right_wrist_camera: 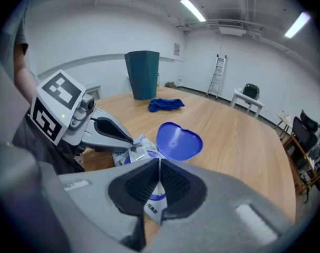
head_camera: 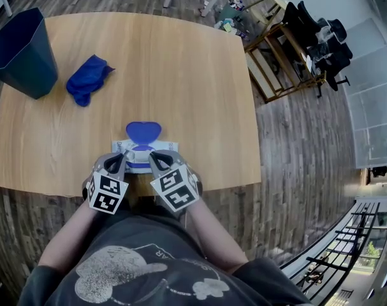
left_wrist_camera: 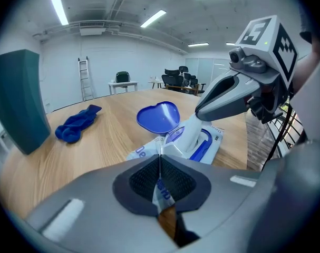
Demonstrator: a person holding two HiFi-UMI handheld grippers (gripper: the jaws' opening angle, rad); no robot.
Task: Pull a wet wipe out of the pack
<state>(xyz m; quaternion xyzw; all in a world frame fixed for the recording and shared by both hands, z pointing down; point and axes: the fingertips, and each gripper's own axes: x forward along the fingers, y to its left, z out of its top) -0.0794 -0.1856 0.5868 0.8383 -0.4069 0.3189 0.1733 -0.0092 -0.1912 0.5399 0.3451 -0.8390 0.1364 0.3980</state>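
The white and blue wet wipe pack (head_camera: 137, 150) lies near the table's front edge, its blue heart-shaped lid (head_camera: 143, 132) flipped open. My left gripper (head_camera: 121, 162) is shut on the pack's near corner (right_wrist_camera: 125, 153), and the printed edge shows between its pads (left_wrist_camera: 160, 165). My right gripper (head_camera: 156, 159) is shut on a white wet wipe (left_wrist_camera: 187, 135). The wipe stretches from the gripper's tip (left_wrist_camera: 201, 115) down to the pack's opening. In the right gripper view, the jaws (right_wrist_camera: 160, 167) are closed and hide the wipe.
A dark blue bin (head_camera: 21, 53) stands at the far left of the wooden table (head_camera: 193, 75), with a crumpled blue cloth (head_camera: 88, 78) beside it. A wooden rack and black chairs (head_camera: 301, 43) stand off the table's right side.
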